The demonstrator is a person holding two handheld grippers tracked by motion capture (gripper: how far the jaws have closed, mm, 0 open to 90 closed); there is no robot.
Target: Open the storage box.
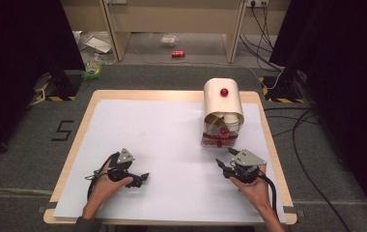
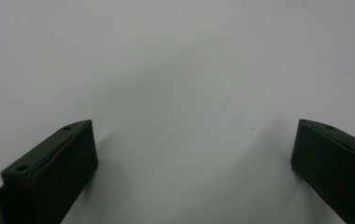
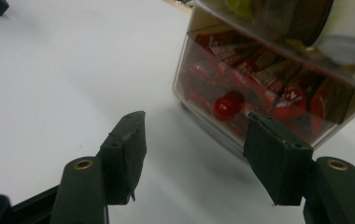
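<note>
I see my right hand-held gripper (image 1: 226, 163) held low just before the clear drawer box (image 1: 218, 135), its jaws parted with nothing between them — they frame the drawer's red knob (image 3: 225, 106) without touching it. My left hand-held gripper (image 1: 140, 178) rests well to the left of the box, jaws wide and empty over bare white bench (image 1: 162, 145). Red packets (image 3: 278, 79) fill the drawer — paper cups (image 1: 230, 119) sit above them under the cream lid (image 1: 220, 99).
</note>
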